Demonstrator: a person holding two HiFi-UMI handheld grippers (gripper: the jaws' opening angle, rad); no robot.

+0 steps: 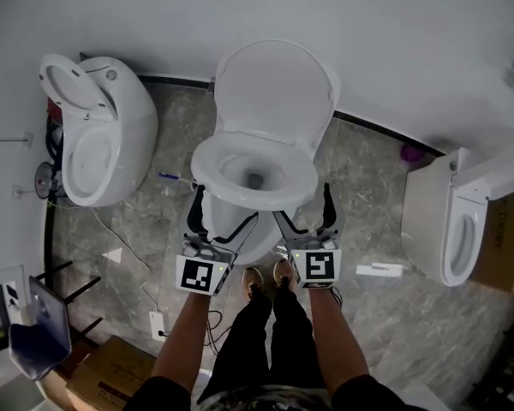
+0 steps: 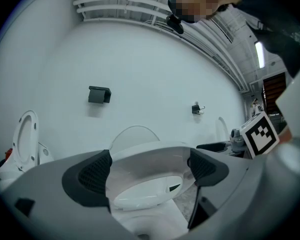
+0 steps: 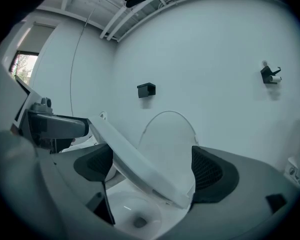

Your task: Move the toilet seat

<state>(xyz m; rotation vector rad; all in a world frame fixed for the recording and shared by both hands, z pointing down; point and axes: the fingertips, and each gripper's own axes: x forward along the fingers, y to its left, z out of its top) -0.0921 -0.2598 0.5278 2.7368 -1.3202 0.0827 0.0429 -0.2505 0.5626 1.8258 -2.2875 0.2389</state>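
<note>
I am counting three white ceramic toilets along the grey stone floor [image 1: 368,187]: a left toilet [image 1: 111,135], a middle toilet [image 1: 260,240] and a right toilet [image 1: 441,221]. I am also counting one seat and two tongs. The white oval plastic toilet seat [image 1: 212,171] is sitting over the middle toilet, hinged at its back edge. Its front end is tilting up off the bowl's front edge. Its long axis is running from the wall toward the person's shoes [image 1: 267,279]. The left gripper [image 2: 150,166] and the right gripper [image 3: 152,169] are both standing released, with the seat's front rim lying between the wide jaws.

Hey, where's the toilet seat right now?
In the head view the toilet seat, lifted partway, is centre frame on the middle toilet, between the left gripper and right gripper, in front of its upright lid.
</note>
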